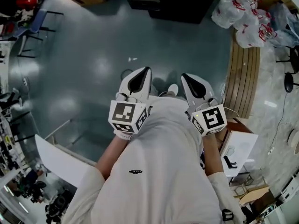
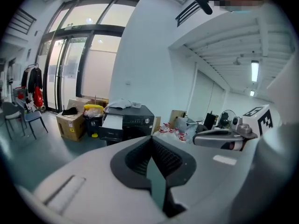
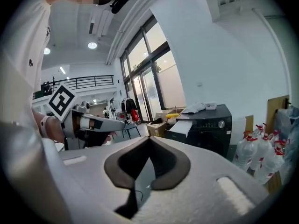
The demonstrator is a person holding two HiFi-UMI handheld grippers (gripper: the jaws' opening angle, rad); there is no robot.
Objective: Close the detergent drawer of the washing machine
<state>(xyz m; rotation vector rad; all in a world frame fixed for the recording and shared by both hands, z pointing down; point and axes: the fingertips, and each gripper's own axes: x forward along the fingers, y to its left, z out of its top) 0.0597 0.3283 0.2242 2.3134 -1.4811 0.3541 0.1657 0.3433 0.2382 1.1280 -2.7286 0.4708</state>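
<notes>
The left claw (image 2: 150,139) is together: its dark pads meet at the tip, with nothing between them. The right claw (image 3: 149,140) is likewise together, tips touching, and it holds nothing. In the head view both are held up side by side in front of the person's white shirt (image 1: 163,162), well above the floor (image 1: 93,59), each pointing forward, with the marker cubes nearest the body. Each gripper view shows the other claw off to one side.

The washer (image 1: 180,3) is a black machine standing well apart from both claws, across a stretch of grey floor, at the top of the head view. Its drawer (image 3: 182,126) shows as a pale panel sticking out of the front at the upper corner, so it stands open. Some light things lie on the washer's top, too small to tell what they are.

A cardboard box (image 2: 71,124) sits on the floor just beside the washer, on the side towards the glass doors (image 2: 74,64). On the washer's other side is a cluster of bottles (image 3: 254,155) with red caps, some wrapped in white plastic bags. A chair (image 2: 23,118) stands near the glass doors, and dark coats hang behind it
</notes>
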